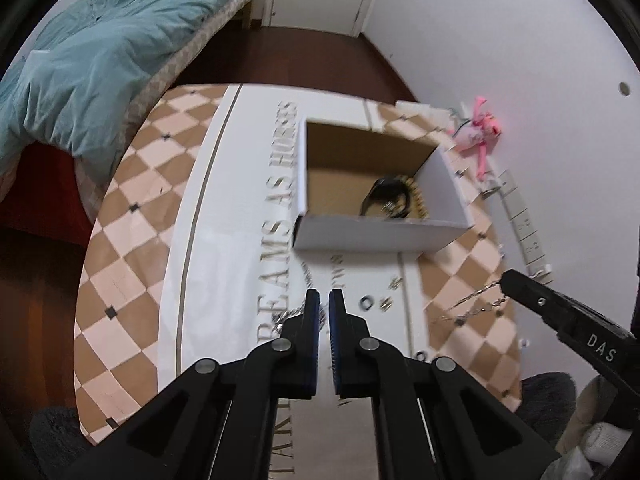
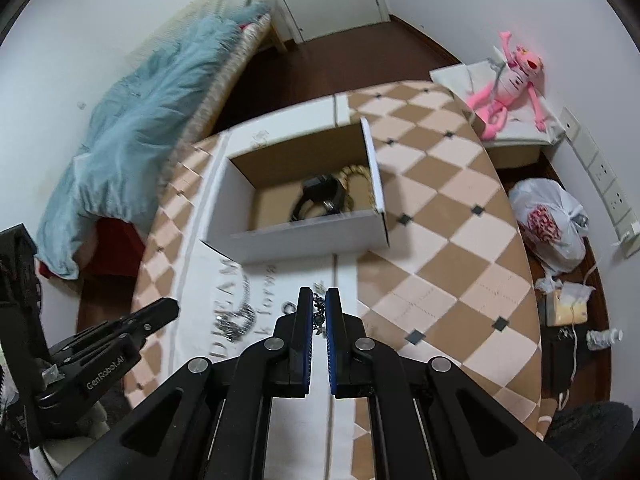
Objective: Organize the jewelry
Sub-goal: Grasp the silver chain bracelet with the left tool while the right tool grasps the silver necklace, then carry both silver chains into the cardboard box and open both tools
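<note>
done: watch & beads in box on desk
left gripper: we see it shut, chain by tips (held? can't tell)
right gripper: pinching chain
left: rings, bits

Both wrist cameras look steeply down from close above the checkered table. Each sits behind its own fingers and shares the open cardboard box, bed and door.
</note>
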A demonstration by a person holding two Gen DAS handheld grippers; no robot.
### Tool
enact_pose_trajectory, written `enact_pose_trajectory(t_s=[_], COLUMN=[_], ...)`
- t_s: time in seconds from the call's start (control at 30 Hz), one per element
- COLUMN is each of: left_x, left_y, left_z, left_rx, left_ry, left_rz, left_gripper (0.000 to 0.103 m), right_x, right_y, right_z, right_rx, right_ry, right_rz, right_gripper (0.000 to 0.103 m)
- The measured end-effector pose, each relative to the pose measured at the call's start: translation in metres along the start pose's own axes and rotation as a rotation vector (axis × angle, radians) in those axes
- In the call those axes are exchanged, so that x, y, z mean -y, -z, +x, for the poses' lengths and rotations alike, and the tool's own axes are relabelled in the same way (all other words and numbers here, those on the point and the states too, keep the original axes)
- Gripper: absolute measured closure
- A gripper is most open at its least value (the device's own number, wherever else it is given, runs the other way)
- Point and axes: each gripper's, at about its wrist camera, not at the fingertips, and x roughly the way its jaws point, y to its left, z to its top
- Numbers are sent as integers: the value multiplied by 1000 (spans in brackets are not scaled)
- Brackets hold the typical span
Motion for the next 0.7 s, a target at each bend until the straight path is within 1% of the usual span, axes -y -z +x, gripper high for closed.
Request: enact_pose_trajectory(t_s=[0.17,0.23,0.3,0.33,0.37,0.43,0.53,0.63,0.7], left_x=[-3,-11,-19,-22,-24,-28,-34,-34,-32], left_y=[-13,-13,-10,-7,-4,5,19,30,36], left_z=[-12,-9,2,12,19,36,60,78,88], left_rx=[30,21,-10,-36,-46,-71,-128,-164,-173], left_ry=[30,28,20,-13,-24,-49,-53,-64,-75], left_rz=[-15,-64,-90,-88,-80,-80,-97,-117,-122], left_gripper=[100,97,92,81,61,35,35,35,35], right_x=[-9,-11,-9,-7,-5,3,17,28,34], right_y=[-16,-17,-15,-12,-9,2,18,31,38], right_z=[-18,-18,-9,-3,3,22,44,57,63], right_rx=[40,43,27,13,2,-35,-84,-112,-124], right_ry=[-25,-27,-20,-16,-10,10,27,42,53], right_rz=[-26,-33,-32,-26,-23,-12,26,55,67], right_gripper=[97,97,97,97,97,97,97,97,97])
